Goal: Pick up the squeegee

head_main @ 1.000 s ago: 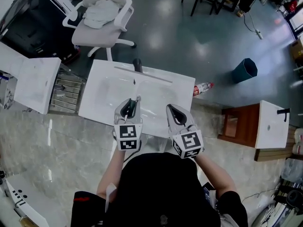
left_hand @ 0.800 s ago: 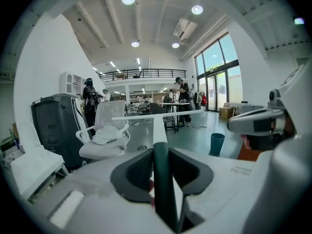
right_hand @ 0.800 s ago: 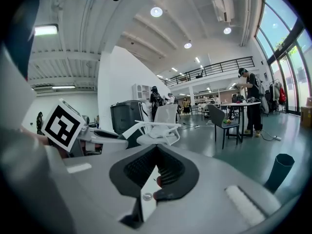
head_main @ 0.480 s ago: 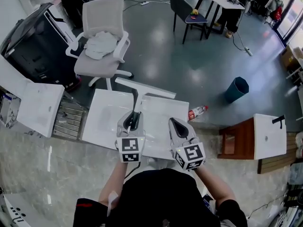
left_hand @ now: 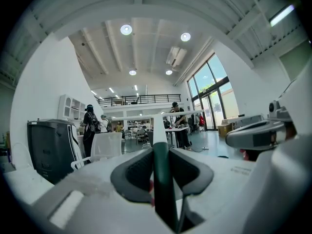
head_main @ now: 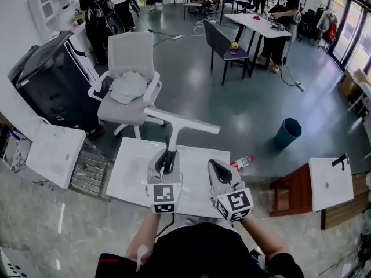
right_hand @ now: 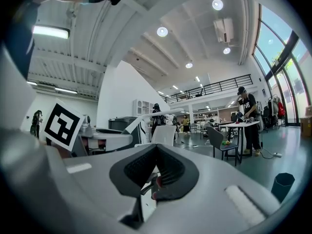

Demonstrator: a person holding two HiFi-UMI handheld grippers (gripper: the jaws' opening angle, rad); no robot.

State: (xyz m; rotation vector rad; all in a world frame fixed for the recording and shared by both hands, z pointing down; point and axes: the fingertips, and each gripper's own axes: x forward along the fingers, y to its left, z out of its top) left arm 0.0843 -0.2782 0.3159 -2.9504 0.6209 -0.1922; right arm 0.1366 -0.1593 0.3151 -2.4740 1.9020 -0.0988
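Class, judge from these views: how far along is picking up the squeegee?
Done: left tongs shut on the squeegee by its handle, with the squeegee in the air above the white countertop. In hand: held roughly level. Left: nothing evident; right tongs empty.

You wear a black top (head_main: 197, 251) with short sleeves; the sleeve at its left edge carries a small red mark (head_main: 106, 259). Just ahead of the top sit your two tools, the left gripper (head_main: 168, 157) and the right gripper (head_main: 215, 167), both with smooth, pale grey shells. Their jaws are lined with black ribbed pads (left_hand: 134, 172), with a bit of red showing deep inside. The end of each nearest the top is a cube (head_main: 163, 198) with black-and-white square markers. A thin dark cable (head_main: 165, 226) trails from the left cube back to the top.
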